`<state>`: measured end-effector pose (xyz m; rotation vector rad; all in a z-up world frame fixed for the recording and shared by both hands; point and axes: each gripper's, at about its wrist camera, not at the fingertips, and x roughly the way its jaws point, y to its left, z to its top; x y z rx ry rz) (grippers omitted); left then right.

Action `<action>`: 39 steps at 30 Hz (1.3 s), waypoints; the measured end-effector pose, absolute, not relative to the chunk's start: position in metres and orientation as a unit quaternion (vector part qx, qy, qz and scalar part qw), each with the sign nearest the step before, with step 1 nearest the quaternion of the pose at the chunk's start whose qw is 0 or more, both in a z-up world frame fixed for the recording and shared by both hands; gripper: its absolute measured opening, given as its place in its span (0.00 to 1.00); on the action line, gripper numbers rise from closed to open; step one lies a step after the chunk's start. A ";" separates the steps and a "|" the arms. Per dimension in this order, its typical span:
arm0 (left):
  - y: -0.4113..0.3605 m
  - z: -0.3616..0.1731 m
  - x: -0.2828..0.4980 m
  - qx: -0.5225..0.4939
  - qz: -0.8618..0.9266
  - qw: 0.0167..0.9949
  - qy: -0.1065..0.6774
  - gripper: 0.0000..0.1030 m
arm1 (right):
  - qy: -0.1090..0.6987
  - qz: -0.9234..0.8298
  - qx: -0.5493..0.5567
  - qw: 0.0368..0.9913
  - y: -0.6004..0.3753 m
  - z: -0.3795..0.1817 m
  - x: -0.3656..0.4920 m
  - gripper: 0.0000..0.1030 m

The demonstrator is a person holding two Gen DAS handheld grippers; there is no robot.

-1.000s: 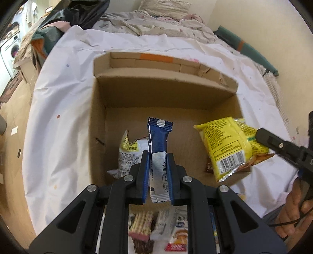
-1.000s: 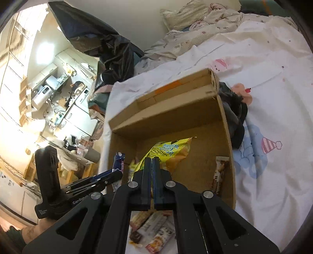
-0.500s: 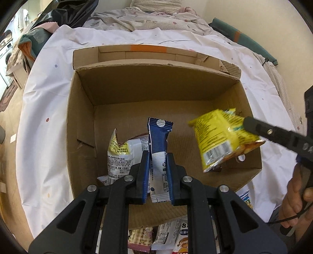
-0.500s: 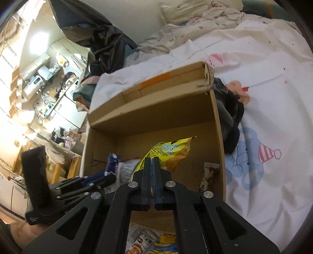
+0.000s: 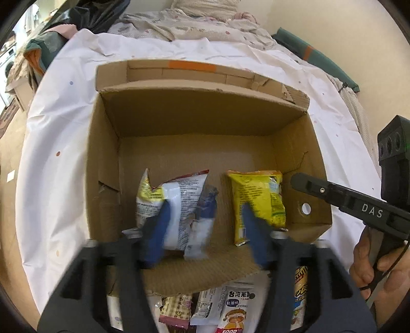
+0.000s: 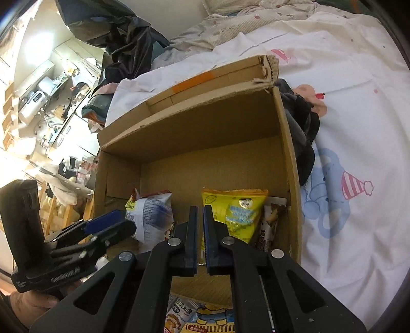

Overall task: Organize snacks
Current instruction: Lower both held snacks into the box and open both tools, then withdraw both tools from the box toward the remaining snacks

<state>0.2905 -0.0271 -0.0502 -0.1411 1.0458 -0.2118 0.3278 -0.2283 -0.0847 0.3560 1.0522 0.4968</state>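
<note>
An open cardboard box [image 5: 102,164] [image 6: 289,164] stands on the white bed sheet. In it lie a white and yellow snack bag [image 5: 169,199] [image 6: 148,217], a blue and white packet [image 5: 202,225] beside it, a yellow snack bag [image 5: 258,199] [image 6: 235,212] and a brown bar [image 6: 269,225] against the right wall. My left gripper [image 5: 205,230] is open above the near part of the box, the blue packet loose below it. My right gripper [image 6: 200,230] has its jaws a small gap apart and holds nothing; it also shows in the left wrist view [image 5: 333,194].
Several more snack packets [image 5: 230,307] [image 6: 194,317] lie on the sheet in front of the box. A dark garment [image 6: 299,128] lies against the box's right outer wall. Bedding and pillows [image 5: 200,23] are heaped behind the box.
My left gripper opened and the blue packet dropped into the box. My right gripper let go of the yellow bag, which now lies in the box, and drew back.
</note>
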 end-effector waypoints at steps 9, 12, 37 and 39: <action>-0.017 -0.037 0.282 -0.082 -0.093 0.870 0.477 0.80 | 0.462 0.228 0.156 0.843 -0.232 -0.069 0.317 0.77; -0.013 -0.036 0.277 -0.078 -0.088 0.873 0.473 0.80 | 0.461 0.222 0.160 0.844 -0.236 -0.067 0.313 0.77; 0.011 -0.019 0.226 -0.066 -0.062 0.888 0.450 0.80 | 0.462 0.203 0.171 0.846 -0.251 -0.058 0.253 0.77; 0.014 -0.020 0.222 -0.068 -0.057 0.887 0.453 0.80 | 0.465 0.203 0.176 0.844 -0.252 -0.059 0.247 0.77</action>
